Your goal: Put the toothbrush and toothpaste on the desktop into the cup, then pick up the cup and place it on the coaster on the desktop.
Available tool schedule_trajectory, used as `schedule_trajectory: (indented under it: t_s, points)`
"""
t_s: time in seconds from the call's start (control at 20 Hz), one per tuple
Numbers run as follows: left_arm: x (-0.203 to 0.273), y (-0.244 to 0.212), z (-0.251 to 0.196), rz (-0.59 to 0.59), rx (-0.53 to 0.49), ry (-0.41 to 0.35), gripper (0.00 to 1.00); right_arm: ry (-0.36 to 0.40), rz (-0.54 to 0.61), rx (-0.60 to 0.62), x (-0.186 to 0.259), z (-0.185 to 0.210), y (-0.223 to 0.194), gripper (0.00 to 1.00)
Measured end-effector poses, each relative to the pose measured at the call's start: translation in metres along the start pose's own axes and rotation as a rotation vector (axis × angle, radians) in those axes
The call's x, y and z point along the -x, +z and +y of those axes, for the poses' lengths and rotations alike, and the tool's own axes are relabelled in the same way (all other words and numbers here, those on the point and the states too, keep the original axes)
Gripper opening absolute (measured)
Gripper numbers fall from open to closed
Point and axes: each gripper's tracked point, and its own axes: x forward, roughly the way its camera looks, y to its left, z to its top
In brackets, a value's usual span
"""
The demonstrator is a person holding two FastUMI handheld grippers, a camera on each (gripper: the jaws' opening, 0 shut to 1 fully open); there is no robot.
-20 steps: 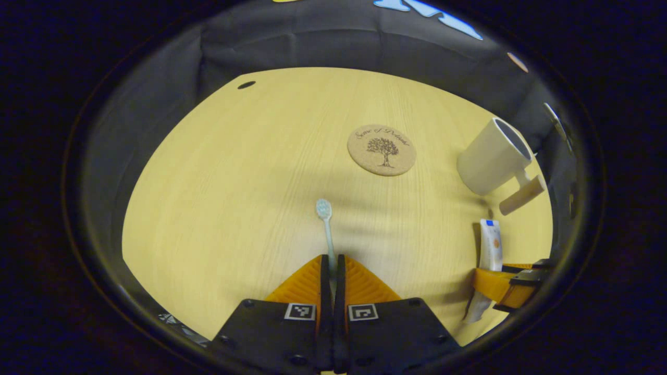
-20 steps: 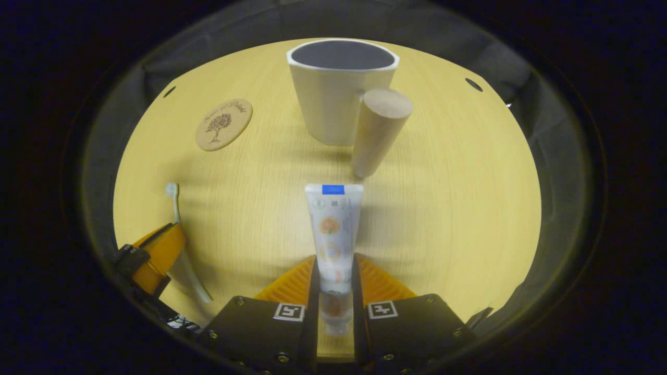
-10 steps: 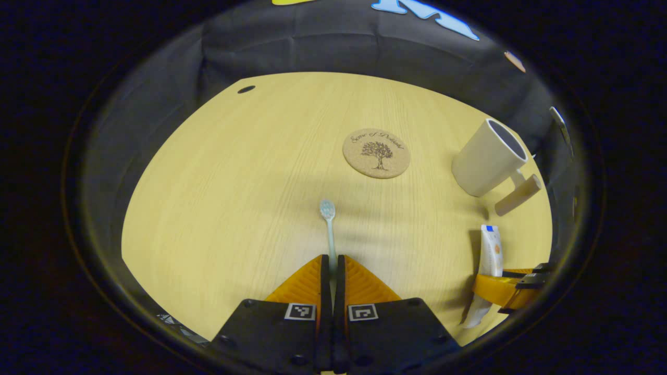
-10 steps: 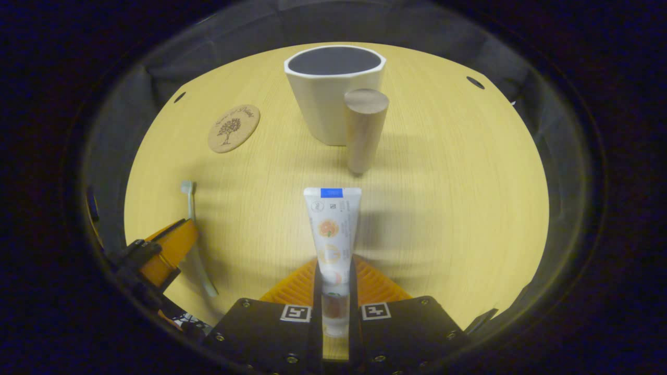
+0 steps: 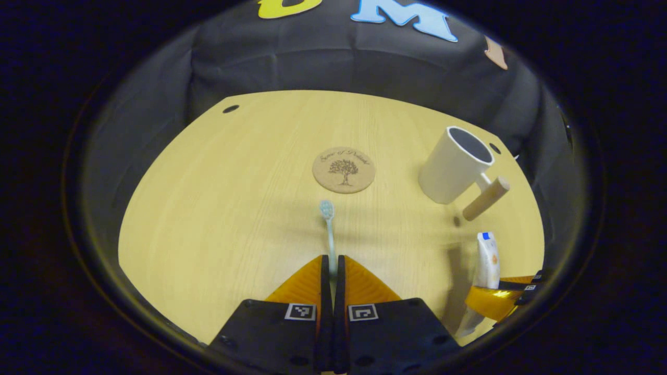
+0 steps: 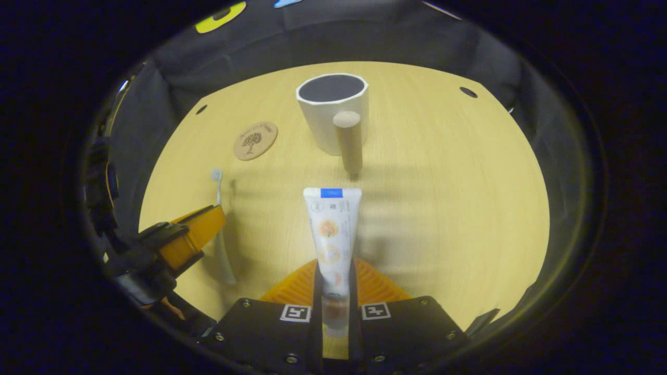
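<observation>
Left gripper (image 5: 331, 263): jaws all but together, clamped on the toothbrush (image 5: 328, 229) by its handle; bristle head juts forward, clear of the desktop (image 5: 208, 208). Judged light, thin, slightly springy; a mid-handle hold should keep it from pivoting.

Coaster (image 5: 344, 170): round cork disc, flat on the desktop, far of the toothbrush head, bare.

Cup (image 6: 333, 112): pale, upright, open mouth up, right of the coaster and apart from it; wooden peg handle (image 6: 349, 140) faces near. Judged rigid and the heaviest item; the handle looks the natural hold.

Right gripper (image 6: 333, 276): jaws narrowly apart, clamped on the toothpaste (image 6: 332, 229) near its cap end; crimped end points toward the cup. Judged soft-walled and smooth; firm squeezing may dent it.
</observation>
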Motion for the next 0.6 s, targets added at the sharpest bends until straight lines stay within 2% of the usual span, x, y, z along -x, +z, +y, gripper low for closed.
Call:
schedule_trajectory:
  t_s: [0.35, 0.6]
  points:
    - [0.030, 0.030, 0.013, -0.089, -0.054, -0.017, 0.08, 0.016, -0.125, -0.080, 0.027, 0.005, 0.011, 0.21]
    - [0.056, 0.060, 0.019, -0.162, -0.068, -0.016, 0.08, 0.035, -0.194, -0.096, 0.054, 0.008, 0.035, 0.21]
